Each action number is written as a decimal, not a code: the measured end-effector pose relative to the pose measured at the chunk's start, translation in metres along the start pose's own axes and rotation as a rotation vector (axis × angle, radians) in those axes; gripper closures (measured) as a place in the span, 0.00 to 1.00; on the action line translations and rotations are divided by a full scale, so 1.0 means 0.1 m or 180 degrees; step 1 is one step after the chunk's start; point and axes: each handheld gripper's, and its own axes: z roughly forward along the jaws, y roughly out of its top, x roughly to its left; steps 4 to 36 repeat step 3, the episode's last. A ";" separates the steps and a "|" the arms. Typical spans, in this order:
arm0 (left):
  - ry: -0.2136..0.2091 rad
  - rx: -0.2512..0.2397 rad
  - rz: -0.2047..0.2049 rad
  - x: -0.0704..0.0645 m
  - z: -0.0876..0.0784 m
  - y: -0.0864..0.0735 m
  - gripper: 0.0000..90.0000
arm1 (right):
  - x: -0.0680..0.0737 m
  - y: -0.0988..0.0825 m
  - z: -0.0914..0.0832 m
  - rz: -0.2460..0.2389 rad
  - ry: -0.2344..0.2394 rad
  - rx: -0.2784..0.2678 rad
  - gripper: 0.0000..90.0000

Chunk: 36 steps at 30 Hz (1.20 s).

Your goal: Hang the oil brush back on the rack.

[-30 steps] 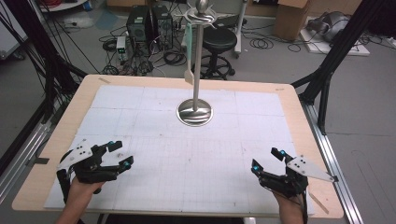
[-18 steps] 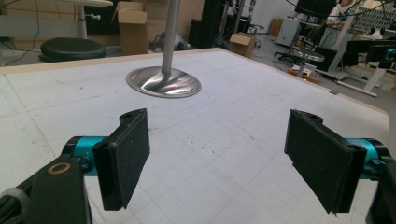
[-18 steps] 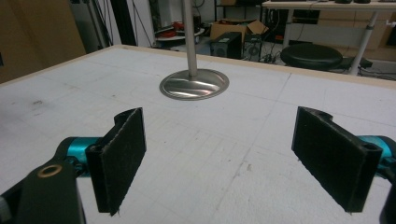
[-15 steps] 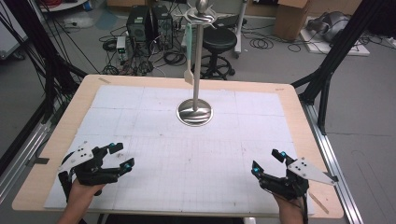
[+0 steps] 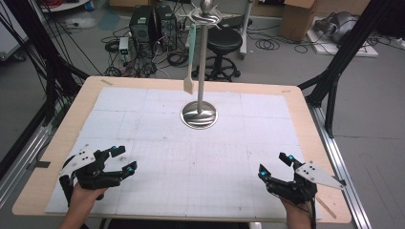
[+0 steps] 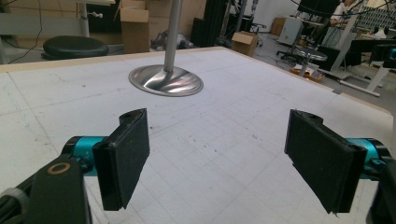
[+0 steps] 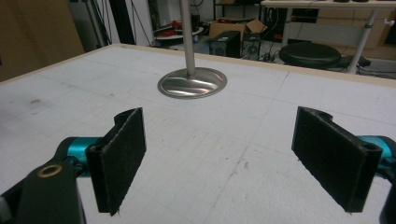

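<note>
A metal stand (image 5: 199, 114) with a round base and a tall pole rises at the far middle of the white mat; a pale spatula (image 5: 190, 62) hangs from its top ring. The same base shows in the left gripper view (image 6: 166, 80) and the right gripper view (image 7: 192, 83). My left gripper (image 5: 123, 160) rests low near the front left of the mat, open, nothing between its jaws (image 6: 217, 165). Near the front right my right gripper (image 5: 274, 165) is open too, its pads wide apart over bare mat (image 7: 218, 161).
The white gridded mat (image 5: 200, 157) covers a wooden table (image 5: 315, 138). Behind the table stand a black stool (image 5: 224, 40), computer towers (image 5: 153, 24) and cables on the floor. Black frame posts (image 5: 348, 52) flank both sides.
My left gripper has shifted slightly nearer the front edge and a little right. The right gripper has barely moved. Both stay open.
</note>
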 end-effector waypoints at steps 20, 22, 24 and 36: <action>0.0014 -0.0004 -0.0011 0.00 0.00 0.00 0.25 | -0.01 0.00 0.00 -0.0002 -0.0003 0.0002 0.19; 0.0014 -0.0004 -0.0011 0.00 0.00 0.00 0.25 | -0.01 0.00 0.00 -0.0002 -0.0003 0.0002 0.19; 0.0014 -0.0004 -0.0011 0.00 0.00 0.00 0.25 | -0.01 0.00 0.00 -0.0002 -0.0003 0.0002 0.19; 0.0014 -0.0004 -0.0011 0.00 0.00 0.00 0.25 | -0.01 0.00 0.00 -0.0002 -0.0003 0.0002 0.19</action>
